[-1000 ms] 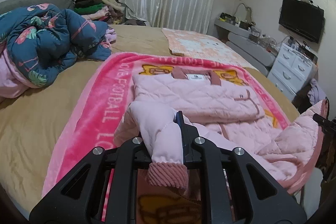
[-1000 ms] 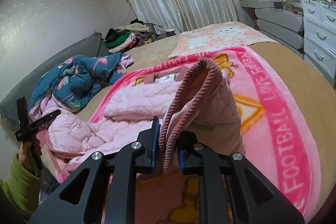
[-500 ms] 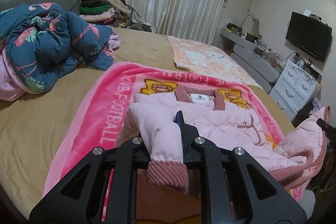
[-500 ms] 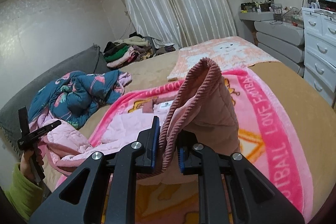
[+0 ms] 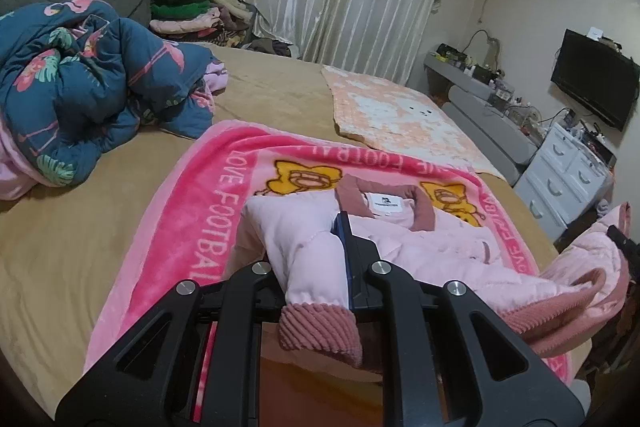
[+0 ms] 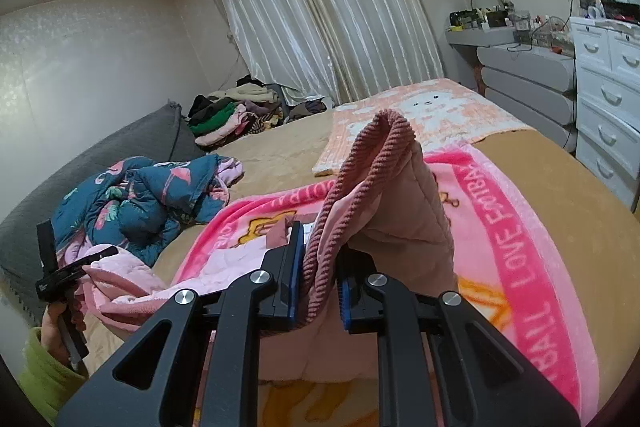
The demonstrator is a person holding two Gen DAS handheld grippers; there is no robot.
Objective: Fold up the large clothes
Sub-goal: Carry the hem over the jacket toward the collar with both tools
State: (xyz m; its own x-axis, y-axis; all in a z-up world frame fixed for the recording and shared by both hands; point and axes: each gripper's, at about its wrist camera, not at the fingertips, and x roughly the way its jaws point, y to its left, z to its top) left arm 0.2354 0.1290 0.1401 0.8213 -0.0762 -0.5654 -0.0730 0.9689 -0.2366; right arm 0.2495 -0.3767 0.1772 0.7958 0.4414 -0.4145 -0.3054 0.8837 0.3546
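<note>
A pink quilted jacket (image 5: pixel 432 247) with a dusty-rose ribbed collar and cuffs lies on a bright pink "LOVE FOOTBALL" blanket (image 5: pixel 192 211). My left gripper (image 5: pixel 316 263) is shut on a sleeve just above its ribbed cuff (image 5: pixel 320 327), which hangs toward the camera. My right gripper (image 6: pixel 318 275) is shut on the jacket's ribbed hem (image 6: pixel 372 163), and the fabric stands up in a peak above the fingers. In the right wrist view the left gripper (image 6: pixel 76 267) shows at far left, held by a hand in a green sleeve (image 6: pixel 44 375), with the pink jacket (image 6: pixel 132 287) draped from it.
A blue flamingo-print duvet (image 5: pixel 80 87) is bunched at the left of the tan bed (image 5: pixel 60 247). A peach blanket (image 5: pixel 392 111) lies farther back, and a heap of clothes (image 5: pixel 188 11) sits by the curtain. White drawers (image 5: pixel 568 175) and a wall television (image 5: pixel 592 83) stand on the right.
Both grippers have risen and moved toward the head of the bed, carrying the sleeve and hem over the jacket's body. The collar now looks closer. Both grips stayed shut.
</note>
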